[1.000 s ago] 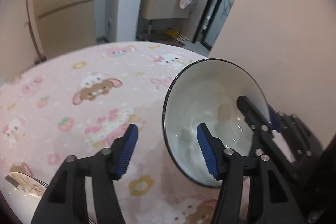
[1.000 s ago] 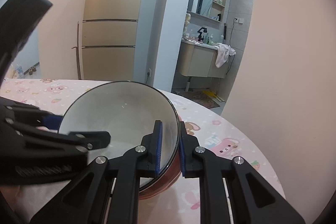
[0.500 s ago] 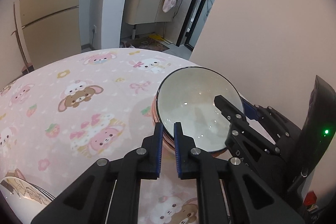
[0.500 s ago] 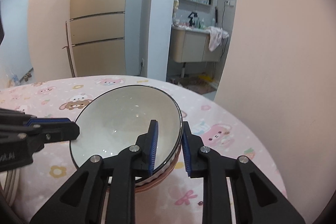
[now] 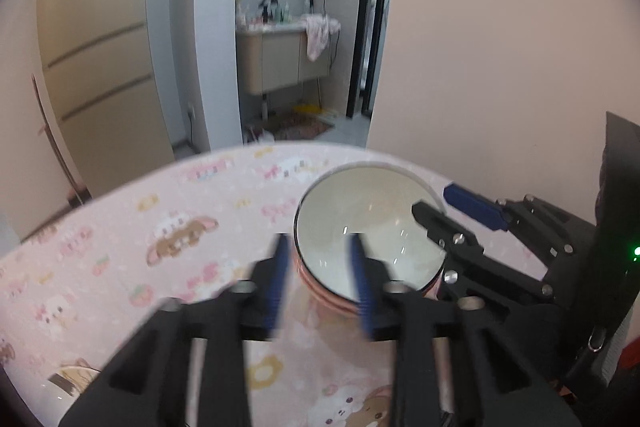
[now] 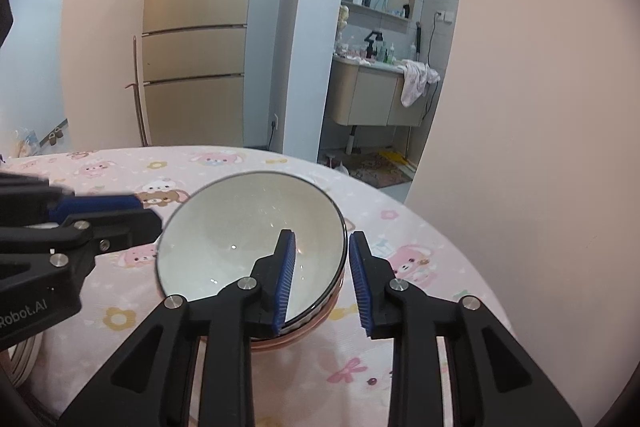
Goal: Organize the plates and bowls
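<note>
- Right wrist view: my right gripper [image 6: 322, 279] has its jaws apart, straddling the near rim of a bowl [image 6: 240, 239]; one blue pad sits over the inside of the bowl, the other outside it, with a visible gap on both sides.
- I see a round bowl, glossy white inside, with a thin dark rim and a pink outer wall at the base.
- It sits upright on a round table [image 6: 432, 267] covered in a pink cloth printed with cartoon bears, rabbits and flowers, near the table's right edge by a plain wall.
- The pink banding below the rim suggests another bowl nested beneath it, but I cannot tell for sure.
- I see nothing inside the bowl, only light reflections.
- Left wrist view: my left gripper [image 5: 320, 283] is blurred, jaws apart, its pads either side of the near rim of the same bowl [image 5: 360, 227].
- A plate [image 5: 52, 393] with a printed pattern shows at the lower left edge.
- On the left gripper body [image 6: 36, 267] I can read "Robot.AI"; any letters before it are cut off.
</note>
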The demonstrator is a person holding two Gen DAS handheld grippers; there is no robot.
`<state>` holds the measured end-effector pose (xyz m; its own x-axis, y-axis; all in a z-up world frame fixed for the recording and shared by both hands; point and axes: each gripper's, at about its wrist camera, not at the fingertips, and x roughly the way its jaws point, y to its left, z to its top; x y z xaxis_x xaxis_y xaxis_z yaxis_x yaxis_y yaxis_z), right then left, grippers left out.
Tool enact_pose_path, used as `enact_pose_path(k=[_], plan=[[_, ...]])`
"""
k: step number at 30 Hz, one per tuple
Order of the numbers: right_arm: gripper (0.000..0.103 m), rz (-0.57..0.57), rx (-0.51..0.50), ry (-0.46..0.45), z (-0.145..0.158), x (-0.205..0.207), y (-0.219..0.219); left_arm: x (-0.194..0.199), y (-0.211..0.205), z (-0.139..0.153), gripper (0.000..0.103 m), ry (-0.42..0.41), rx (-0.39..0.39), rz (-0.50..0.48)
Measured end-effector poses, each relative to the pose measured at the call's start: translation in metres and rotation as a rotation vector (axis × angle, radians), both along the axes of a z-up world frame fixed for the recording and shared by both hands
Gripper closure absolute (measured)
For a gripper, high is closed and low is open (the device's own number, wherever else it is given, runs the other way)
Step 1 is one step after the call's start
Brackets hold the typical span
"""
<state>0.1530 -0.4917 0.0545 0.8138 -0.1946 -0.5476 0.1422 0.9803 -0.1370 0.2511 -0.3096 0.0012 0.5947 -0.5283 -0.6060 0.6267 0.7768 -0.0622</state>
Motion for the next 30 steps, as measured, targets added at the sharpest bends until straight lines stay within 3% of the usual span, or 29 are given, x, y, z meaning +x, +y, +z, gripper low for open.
enact_pose_path(k=[1, 2, 6, 9, 11, 13, 17, 21, 24, 25, 29, 30], plan=[[0.072, 0.003, 0.005, -0.003, 0.003, -0.004, 0.001, -0.004, 0.002, 0.006, 0.037, -0.032, -0.010, 0.005], [0.069, 0.006, 0.016, -0.006, 0.006, -0.007, 0.001, -0.008, 0.004, 0.011, 0.035, -0.063, -0.016, 0.011], [0.065, 0.003, 0.070, -0.029, 0.022, -0.018, -0.004, -0.018, 0.013, 0.031, 0.033, -0.142, -0.020, 0.030], [0.061, -0.008, 0.105, -0.058, 0.037, -0.027, -0.010, -0.030, 0.031, 0.052, 0.032, -0.181, -0.040, 0.145], [0.060, -0.002, 0.119, -0.079, 0.047, -0.033, -0.010, -0.047, 0.052, 0.070, 0.021, -0.225, -0.080, 0.153], [0.058, 0.014, 0.128, -0.109, 0.059, -0.042, -0.005, -0.064, 0.070, 0.084, 0.017, -0.291, -0.088, 0.182], [0.051, 0.112, 0.191, -0.160, 0.084, -0.058, 0.015, -0.103, 0.114, 0.109, 0.017, -0.418, -0.088, 0.246], [0.046, 0.183, 0.253, -0.214, 0.110, -0.084, 0.041, -0.132, 0.152, 0.122, 0.017, -0.440, -0.123, 0.300], [0.038, 0.202, 0.275, -0.271, 0.127, -0.107, 0.056, -0.164, 0.183, 0.130, 0.008, -0.484, -0.191, 0.323], [0.034, 0.213, 0.279, -0.295, 0.134, -0.117, 0.061, -0.172, 0.191, 0.133, 0.000, -0.507, -0.201, 0.334], [0.017, 0.236, 0.254, -0.395, 0.154, -0.147, 0.079, -0.203, 0.218, 0.140, 0.000, -0.585, -0.207, 0.370], [0.007, 0.232, 0.249, -0.422, 0.158, -0.155, 0.084, -0.209, 0.225, 0.139, 0.000, -0.588, -0.212, 0.371]])
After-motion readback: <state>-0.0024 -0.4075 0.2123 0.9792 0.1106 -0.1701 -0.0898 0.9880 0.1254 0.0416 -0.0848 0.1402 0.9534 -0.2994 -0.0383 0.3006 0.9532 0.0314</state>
